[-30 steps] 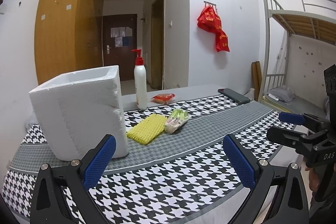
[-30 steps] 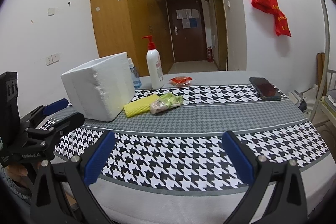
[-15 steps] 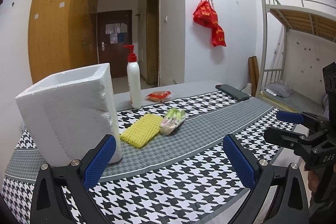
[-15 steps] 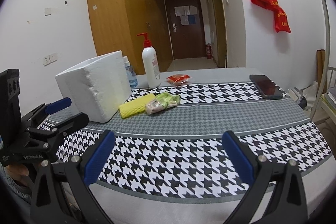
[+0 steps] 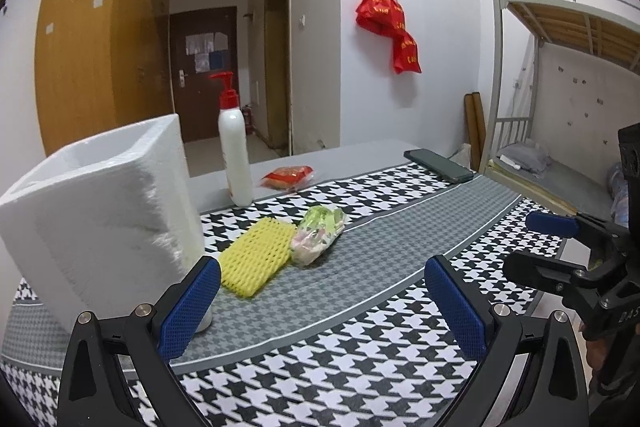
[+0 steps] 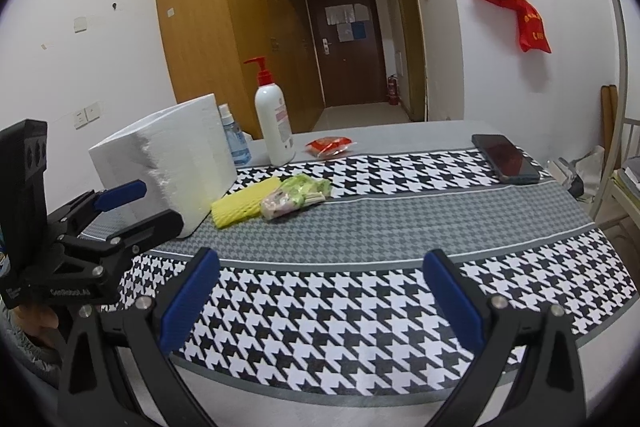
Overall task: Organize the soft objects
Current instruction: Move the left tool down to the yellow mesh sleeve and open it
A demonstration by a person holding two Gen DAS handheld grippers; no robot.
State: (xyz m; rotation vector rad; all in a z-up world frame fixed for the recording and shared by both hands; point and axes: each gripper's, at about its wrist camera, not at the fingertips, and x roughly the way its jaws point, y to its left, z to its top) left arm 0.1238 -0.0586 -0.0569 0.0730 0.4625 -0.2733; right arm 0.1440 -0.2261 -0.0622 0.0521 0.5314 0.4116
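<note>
A yellow foam net sleeve (image 5: 256, 257) (image 6: 244, 201) lies on the houndstooth cloth beside a green and pink soft packet (image 5: 318, 235) (image 6: 294, 195). A white foam box (image 5: 100, 223) (image 6: 168, 163) stands open-topped just left of them. My left gripper (image 5: 320, 303) is open and empty, hovering close in front of the sleeve, its left finger near the box's corner. My right gripper (image 6: 320, 295) is open and empty, farther back near the table's front edge. Each gripper shows in the other's view: the right gripper (image 5: 556, 247) and the left gripper (image 6: 120, 207).
A white pump bottle (image 5: 236, 155) (image 6: 274, 123) and a small blue spray bottle (image 6: 232, 139) stand behind the box. A red snack packet (image 5: 288, 175) (image 6: 330, 145) and a dark phone (image 5: 438, 165) (image 6: 506, 157) lie farther back. A bunk bed (image 5: 560, 67) stands right of the table.
Both grippers have moved forward toward the box and the soft items, which look larger now. The left view has swung so the box sits further left. Neither gripper's jaws changed.
</note>
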